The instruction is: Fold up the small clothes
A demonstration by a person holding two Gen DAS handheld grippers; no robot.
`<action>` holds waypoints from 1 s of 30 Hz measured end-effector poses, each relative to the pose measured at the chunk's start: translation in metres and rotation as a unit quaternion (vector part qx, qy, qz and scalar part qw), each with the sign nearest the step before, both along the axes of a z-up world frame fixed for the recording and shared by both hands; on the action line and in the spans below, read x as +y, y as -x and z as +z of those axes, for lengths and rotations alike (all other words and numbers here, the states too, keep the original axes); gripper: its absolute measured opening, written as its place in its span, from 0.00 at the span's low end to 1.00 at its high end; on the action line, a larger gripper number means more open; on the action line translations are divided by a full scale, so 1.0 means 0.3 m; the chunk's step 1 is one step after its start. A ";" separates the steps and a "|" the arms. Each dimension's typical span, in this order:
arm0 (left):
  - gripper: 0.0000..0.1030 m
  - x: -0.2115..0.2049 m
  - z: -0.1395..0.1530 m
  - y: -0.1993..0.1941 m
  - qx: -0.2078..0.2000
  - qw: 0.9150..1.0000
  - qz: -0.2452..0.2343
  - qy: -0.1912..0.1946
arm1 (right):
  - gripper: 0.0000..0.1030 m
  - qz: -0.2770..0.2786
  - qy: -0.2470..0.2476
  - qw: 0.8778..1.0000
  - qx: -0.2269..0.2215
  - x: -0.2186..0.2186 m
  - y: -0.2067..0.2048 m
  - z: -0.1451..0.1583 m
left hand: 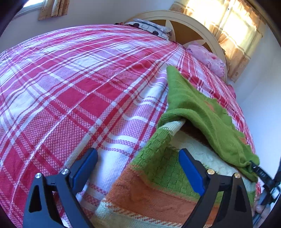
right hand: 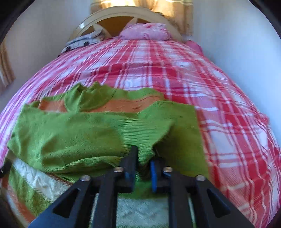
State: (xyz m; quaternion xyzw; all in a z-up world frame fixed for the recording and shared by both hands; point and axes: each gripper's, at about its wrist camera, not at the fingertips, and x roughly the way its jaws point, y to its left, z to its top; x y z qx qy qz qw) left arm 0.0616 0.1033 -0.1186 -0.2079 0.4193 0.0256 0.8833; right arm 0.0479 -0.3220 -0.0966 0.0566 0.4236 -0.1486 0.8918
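Note:
A small knitted sweater (left hand: 158, 185) in green, orange and cream stripes lies on the bed near its front right edge. My left gripper (left hand: 137, 152) hovers open over the sweater's left edge, with nothing pinched between its blue pads. My right gripper (right hand: 144, 157) is shut on a green ribbed part of the sweater (right hand: 70, 136). That fabric bunches between the fingers and pulls taut. In the left wrist view the lifted green flap (left hand: 193, 105) stretches across the body to the right gripper (left hand: 254, 167) and casts a shadow beneath.
The red and white plaid bedspread (left hand: 79, 87) covers the whole bed. At the far end, a pink pillow (right hand: 145, 32) and a patterned pillow (right hand: 82, 41) lean against the cream headboard (right hand: 123, 13). A white wall (right hand: 237, 43) runs along the bed's right side. A hand (left hand: 261, 210) holds the right gripper.

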 end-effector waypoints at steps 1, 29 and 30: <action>0.93 -0.004 0.000 0.001 0.002 1.000 -0.001 -0.005 | 0.27 -0.021 0.003 1.000 -0.009 -0.015 0.023 0.028; 0.98 0.022 0.043 -0.114 0.031 0.993 -0.030 -0.114 | 0.42 0.075 -0.106 0.991 -0.041 0.201 -0.069 -0.080; 0.97 0.033 0.052 -0.106 0.029 0.993 -0.029 -0.109 | 0.47 0.080 -0.102 0.991 -0.040 0.204 -0.073 -0.077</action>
